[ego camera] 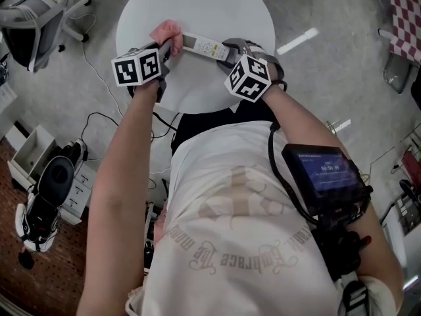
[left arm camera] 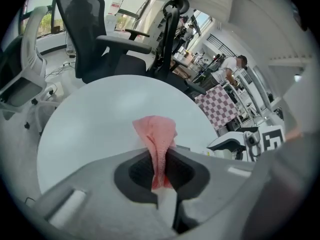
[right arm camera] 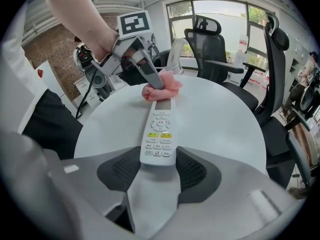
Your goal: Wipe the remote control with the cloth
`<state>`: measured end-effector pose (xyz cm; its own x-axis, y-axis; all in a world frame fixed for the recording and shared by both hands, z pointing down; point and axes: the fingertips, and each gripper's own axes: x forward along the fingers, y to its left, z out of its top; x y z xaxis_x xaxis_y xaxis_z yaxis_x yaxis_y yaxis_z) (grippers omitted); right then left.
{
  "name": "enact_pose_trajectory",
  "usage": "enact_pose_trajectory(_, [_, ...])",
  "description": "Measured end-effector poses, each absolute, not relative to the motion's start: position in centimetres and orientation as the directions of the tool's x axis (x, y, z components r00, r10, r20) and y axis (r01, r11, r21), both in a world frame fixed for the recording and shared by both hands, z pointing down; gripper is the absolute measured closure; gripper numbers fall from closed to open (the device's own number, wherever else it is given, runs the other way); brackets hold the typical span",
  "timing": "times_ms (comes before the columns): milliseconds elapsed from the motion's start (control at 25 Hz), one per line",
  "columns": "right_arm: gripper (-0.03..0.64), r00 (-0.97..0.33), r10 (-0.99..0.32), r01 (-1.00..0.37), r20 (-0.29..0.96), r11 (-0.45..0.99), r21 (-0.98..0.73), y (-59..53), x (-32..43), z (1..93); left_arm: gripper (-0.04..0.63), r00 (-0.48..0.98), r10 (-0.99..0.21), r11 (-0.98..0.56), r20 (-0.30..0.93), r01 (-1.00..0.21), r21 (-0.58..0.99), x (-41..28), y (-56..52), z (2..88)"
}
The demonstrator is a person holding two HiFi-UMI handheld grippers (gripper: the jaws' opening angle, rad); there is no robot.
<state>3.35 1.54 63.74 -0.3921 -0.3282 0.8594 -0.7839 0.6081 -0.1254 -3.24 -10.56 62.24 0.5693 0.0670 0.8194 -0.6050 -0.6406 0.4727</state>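
The left gripper (left arm camera: 159,170) fingers pinch the pink cloth (left arm camera: 156,131), the right gripper (right arm camera: 159,170) fingers clamp the white remote control (right arm camera: 160,129) endwise; hard wiping could lever it loose.

Pink cloth (left arm camera: 157,134), white remote control (right arm camera: 159,136), white bench (ego camera: 197,5).
The remote control has two yellow buttons among white ones; black-and-white square markers cover the marker cubes (ego camera: 138,68); red-and-white checks pattern a fabric (ego camera: 406,12).
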Motion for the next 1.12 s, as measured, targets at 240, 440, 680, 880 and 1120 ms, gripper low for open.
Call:
enact_pose_trajectory(240, [0.381,-0.373,-0.300,-0.786,0.878,0.605,-0.127,1.9,2.9,63.9,0.568,0.582,-0.002,-0.612,0.813,-0.644,0.460,-5.9,-11.1,61.5])
enact_pose_trajectory(440, [0.344,-0.337,-0.287,-0.763,0.897,0.642,-0.081,1.1,2.2,63.1,0.568,0.635,-0.064,-0.565,0.770,-0.659,0.496,-7.0,-9.0,59.8])
enact_pose_trajectory(680, [0.354,-0.252,-0.207,-0.730,0.945,0.682,-0.046,0.7,2.0,63.8,0.568,0.662,-0.117,-0.507,0.740,-0.681,0.528,-8.9,-4.8,57.8])
enact_pose_trajectory(880, [0.362,-0.155,-0.155,-0.726,0.976,0.687,-0.006,0.2,1.9,64.3,0.568,0.673,-0.153,-0.438,0.724,-0.703,0.561,-12.0,-2.8,57.4])
enact_pose_trajectory(1120, [0.368,-0.205,-0.124,-0.810,0.971,0.578,-0.098,-0.3,2.3,63.9,0.568,0.697,-0.183,-0.380,0.693,-0.701,0.604,-13.3,-1.3,56.7])
